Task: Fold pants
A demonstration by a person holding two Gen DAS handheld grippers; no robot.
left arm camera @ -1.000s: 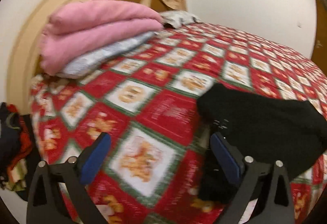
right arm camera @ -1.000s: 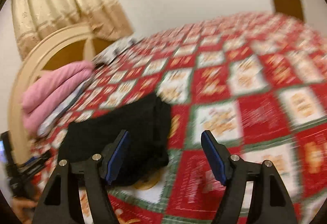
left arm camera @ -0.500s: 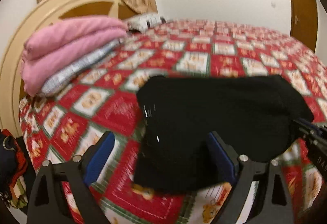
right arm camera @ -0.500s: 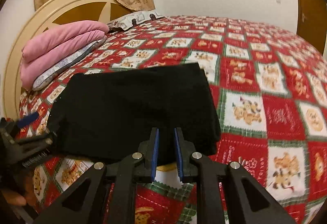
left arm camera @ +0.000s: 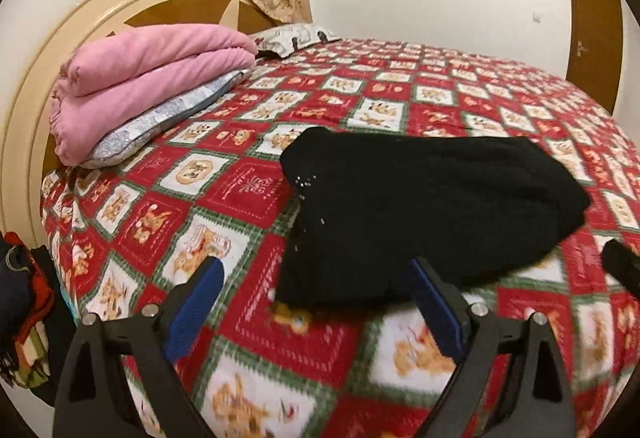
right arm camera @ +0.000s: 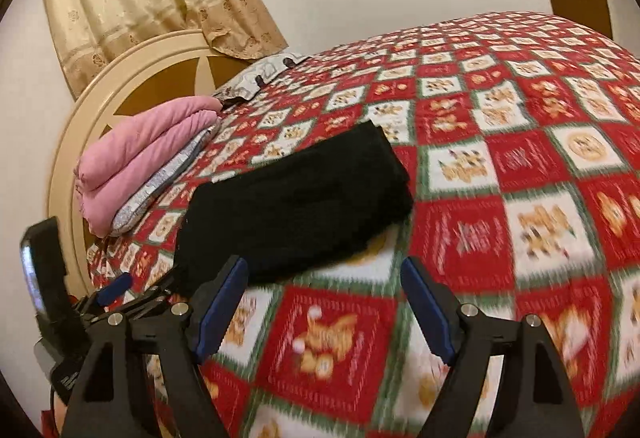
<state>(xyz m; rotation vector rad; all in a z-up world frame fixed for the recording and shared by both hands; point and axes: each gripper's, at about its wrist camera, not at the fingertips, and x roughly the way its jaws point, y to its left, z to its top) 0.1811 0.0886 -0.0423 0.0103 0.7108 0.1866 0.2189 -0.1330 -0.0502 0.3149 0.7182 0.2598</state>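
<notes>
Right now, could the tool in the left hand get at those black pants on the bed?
Probably yes. The left tool stands open just short of the black pants, whose near edge lies between its fingers with nothing over it. The right tool, also open, sits off to the side.

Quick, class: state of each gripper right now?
Left gripper: open, holding nothing.
Right gripper: open, empty; folded black fabric pants lie on the bed.

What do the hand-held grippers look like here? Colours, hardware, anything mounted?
Both match. The left hand-held gripper and right hand-held gripper have matte black triangular cut-out finger arms, flat blue pads on the inner faces, and silver round screw heads. No cables or sleeves visible.
</notes>
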